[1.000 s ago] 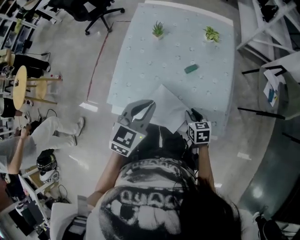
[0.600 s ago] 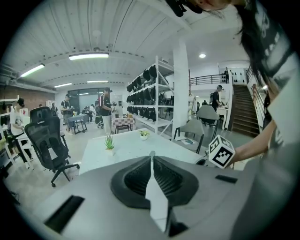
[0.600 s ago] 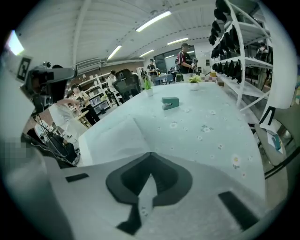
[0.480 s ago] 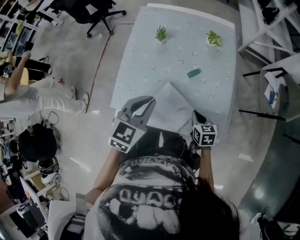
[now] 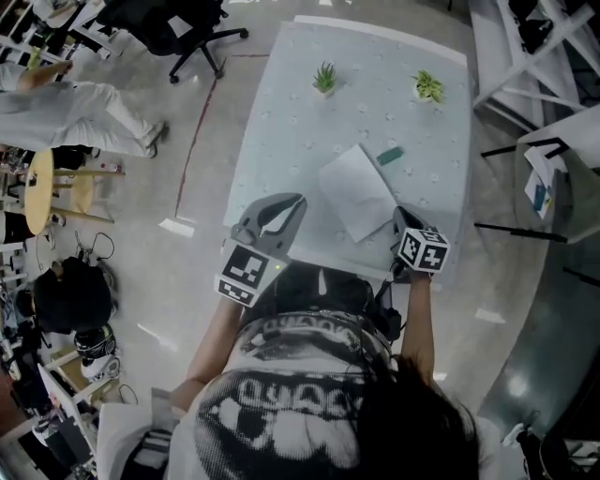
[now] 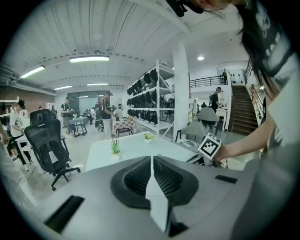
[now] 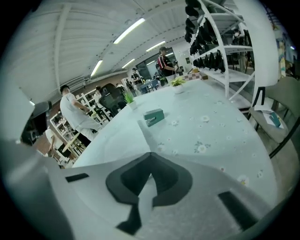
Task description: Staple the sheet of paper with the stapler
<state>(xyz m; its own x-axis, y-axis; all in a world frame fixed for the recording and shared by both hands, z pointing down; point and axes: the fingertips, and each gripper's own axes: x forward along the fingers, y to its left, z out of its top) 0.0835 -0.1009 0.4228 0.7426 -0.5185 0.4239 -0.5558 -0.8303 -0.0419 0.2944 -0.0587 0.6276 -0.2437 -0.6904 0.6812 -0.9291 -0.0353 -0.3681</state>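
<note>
A white sheet of paper (image 5: 354, 192) lies on the pale flowered tablecloth (image 5: 281, 131), just below a green stapler (image 5: 390, 156). My right gripper (image 5: 401, 217) is at the sheet's near-right corner, jaws shut on it. In the right gripper view the paper (image 7: 123, 138) runs from the closed jaws of my right gripper (image 7: 150, 154) towards the stapler (image 7: 153, 117). My left gripper (image 5: 286, 204) hovers at the table's near-left edge, left of the sheet. It is shut with nothing in it, as the left gripper view (image 6: 151, 157) shows.
Two small potted plants (image 5: 324, 77) (image 5: 427, 86) stand at the table's far end. An office chair (image 5: 178, 23) and a walking person (image 5: 84, 103) are on the floor to the left. White racks (image 5: 525, 47) stand to the right.
The sheet, which overhung the near table edge, has slid up and right, close to the stapler. My right gripper moved right with it. The person at left walked on.
</note>
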